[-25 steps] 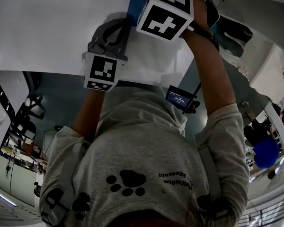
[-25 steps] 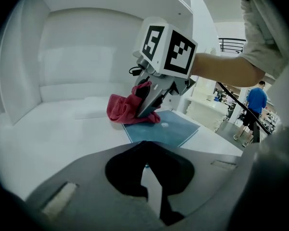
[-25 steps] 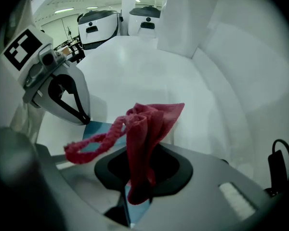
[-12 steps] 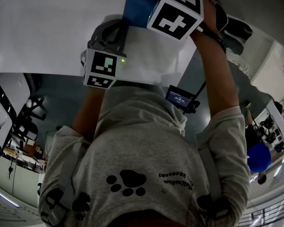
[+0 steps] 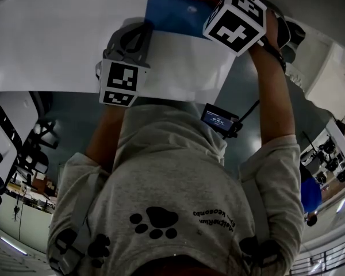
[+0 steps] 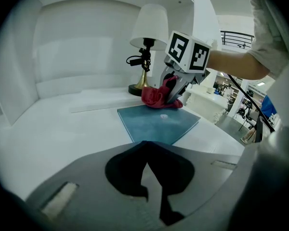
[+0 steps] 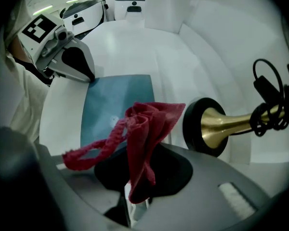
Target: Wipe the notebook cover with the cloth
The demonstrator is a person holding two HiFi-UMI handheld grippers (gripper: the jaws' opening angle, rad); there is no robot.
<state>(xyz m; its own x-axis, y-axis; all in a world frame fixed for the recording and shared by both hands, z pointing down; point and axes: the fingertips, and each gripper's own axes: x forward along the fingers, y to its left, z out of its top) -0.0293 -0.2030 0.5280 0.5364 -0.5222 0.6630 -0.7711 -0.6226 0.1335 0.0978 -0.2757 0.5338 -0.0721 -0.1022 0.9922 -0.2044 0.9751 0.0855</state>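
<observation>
The crumpled red cloth (image 7: 142, 129), pinched in the jaws of the right gripper (image 7: 132, 198), sits at the far end of the flat teal-blue notebook (image 7: 118, 95) on the white tabletop (image 6: 62, 129), and the cover stretches back toward the left gripper (image 6: 145, 150), whose jaws are pressed together and empty beside its near corner.

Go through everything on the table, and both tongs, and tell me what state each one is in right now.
notebook: closed, flat on the table.
cloth: bunched, gripped, at the notebook's far edge.
lamp: upright; lit or not, unclear.
left tongs: shut, tips at the notebook's near corner.
right tongs: shut on the cloth.
</observation>
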